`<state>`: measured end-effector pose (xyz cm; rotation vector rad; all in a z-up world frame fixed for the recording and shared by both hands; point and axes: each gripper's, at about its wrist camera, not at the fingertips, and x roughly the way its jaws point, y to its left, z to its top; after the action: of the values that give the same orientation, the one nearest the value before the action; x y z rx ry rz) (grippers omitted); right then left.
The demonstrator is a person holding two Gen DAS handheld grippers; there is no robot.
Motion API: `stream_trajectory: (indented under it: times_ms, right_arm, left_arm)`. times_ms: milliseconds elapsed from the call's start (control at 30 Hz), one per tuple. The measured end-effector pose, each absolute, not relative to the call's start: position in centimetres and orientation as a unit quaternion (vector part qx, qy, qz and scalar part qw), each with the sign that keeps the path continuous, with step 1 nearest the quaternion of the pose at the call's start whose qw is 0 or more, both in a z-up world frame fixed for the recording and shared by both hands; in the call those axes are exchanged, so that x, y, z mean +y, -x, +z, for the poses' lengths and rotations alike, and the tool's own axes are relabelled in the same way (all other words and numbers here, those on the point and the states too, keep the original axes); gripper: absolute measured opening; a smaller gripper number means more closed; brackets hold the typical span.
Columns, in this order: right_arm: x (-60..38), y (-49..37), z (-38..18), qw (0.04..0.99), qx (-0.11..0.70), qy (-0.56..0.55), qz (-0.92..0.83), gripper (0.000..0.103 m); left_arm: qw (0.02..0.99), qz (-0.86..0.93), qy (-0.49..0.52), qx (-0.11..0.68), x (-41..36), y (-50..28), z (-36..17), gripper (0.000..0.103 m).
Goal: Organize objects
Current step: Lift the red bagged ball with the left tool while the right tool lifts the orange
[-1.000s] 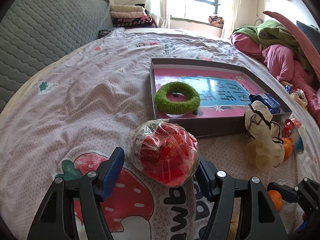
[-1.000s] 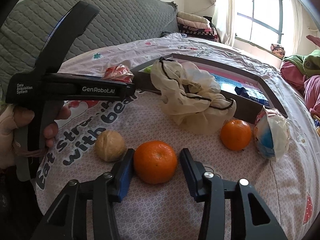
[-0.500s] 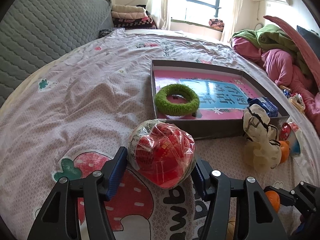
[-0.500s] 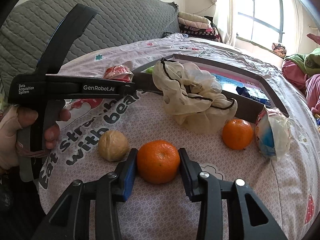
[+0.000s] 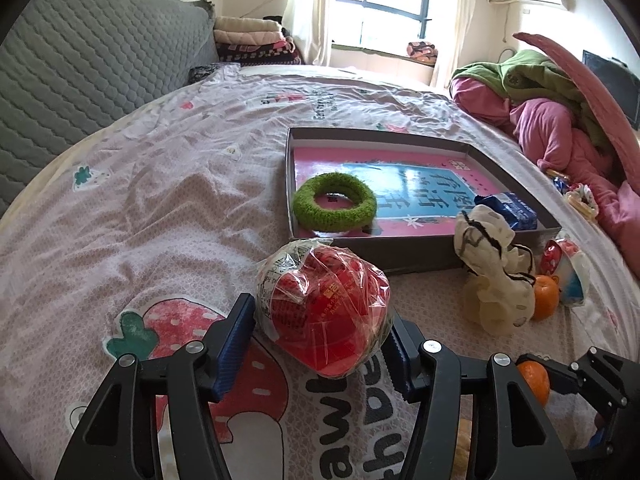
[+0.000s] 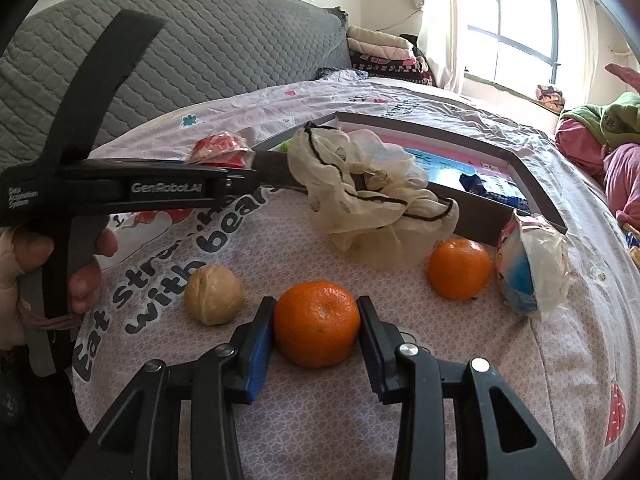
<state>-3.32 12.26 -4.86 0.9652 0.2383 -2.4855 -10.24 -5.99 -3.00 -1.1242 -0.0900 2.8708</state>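
on a pink bedspread (image 5: 168,208), the left gripper (image 5: 320,344) had its blue pads pressed against a red packet in clear wrap (image 5: 326,308), just in front of a shallow box (image 5: 424,256). the right gripper (image 6: 316,330) was closed snugly on a near orange (image 6: 317,323), beside a walnut (image 6: 214,295). to do this well, each would likely need a firm, gentle squeeze, then a lift clear of the box's wall. the box held a green ring (image 5: 334,206) at its near left and a blue packet (image 5: 508,210) at right.

We see 2 low, close views across the bed toward the window, sharing the box (image 5: 416,258) (image 6: 476,226) and cream pouch (image 5: 496,272) (image 6: 368,196).
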Motion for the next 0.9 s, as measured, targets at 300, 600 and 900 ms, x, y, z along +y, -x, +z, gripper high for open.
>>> stream_trajectory:
  times_ms: [300,600,900]
  right_arm:
    - [12.9,3.2,-4.5,0.225,0.076,-0.345,-0.908,0.040]
    - [13.8,2.9,-3.4,0.216,0.066,-0.322,-0.919,0.040]
    - [14.4,2.3,-2.5,0.211,0.066,-0.305,-0.926,0.040]
  left_arm:
    - [0.038,0.933,0.356,-0.030,-5.8,8.9,-2.4,0.061]
    - [0.050,0.940,0.337,-0.023,-5.0,7.3,-1.5,0.061]
    - [0.054,0.945,0.322,-0.014,-3.9,6.0,-1.1,0.061]
